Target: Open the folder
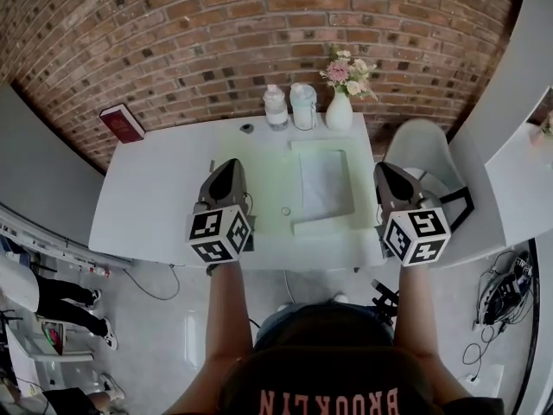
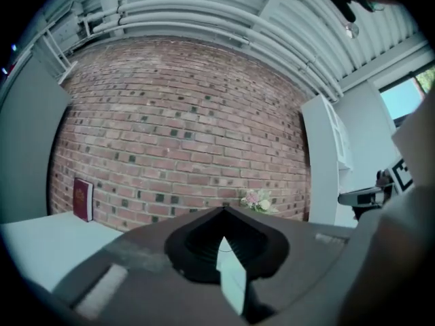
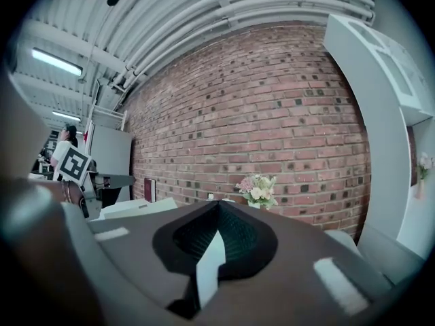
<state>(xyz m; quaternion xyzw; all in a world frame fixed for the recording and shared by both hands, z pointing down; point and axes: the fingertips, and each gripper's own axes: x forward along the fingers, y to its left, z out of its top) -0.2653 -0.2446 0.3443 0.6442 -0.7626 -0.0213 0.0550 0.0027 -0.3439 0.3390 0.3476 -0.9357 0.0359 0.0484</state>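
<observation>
Only the head view shows the pale flat rectangular folder (image 1: 324,184): it lies on the white tabletop (image 1: 155,197), between the two tools and closer to the right one, touching neither. Whether its cover is lifted cannot be told from above. That view also shows a white moulded chair (image 1: 423,150) at the tabletop's right end and a grey floor (image 1: 173,318) with loose cables (image 1: 499,301).

Both gripper views look level over the tabletop at the red brick wall (image 2: 177,128) and miss the folder. In them the left tool (image 2: 224,214) and the right tool (image 3: 217,208) each have their jaws pressed together with nothing between. From above, the left tool (image 1: 229,173) and right tool (image 1: 389,178) sit side by side, well apart.

Each gripper view catches the other tool's marker cube at its edge, and ribbed ceiling pipes (image 3: 224,12) that the head view lacks. A tall white shelf unit (image 3: 380,60) shows in the right gripper view.

At the back edge a white ceramic vase (image 1: 339,112) holds pink and cream flowers (image 1: 348,72). Beside it stand two clear lidded jars (image 1: 289,106), contents unreadable. A dark red book (image 1: 122,123) stands upright against the wall at the far left.
</observation>
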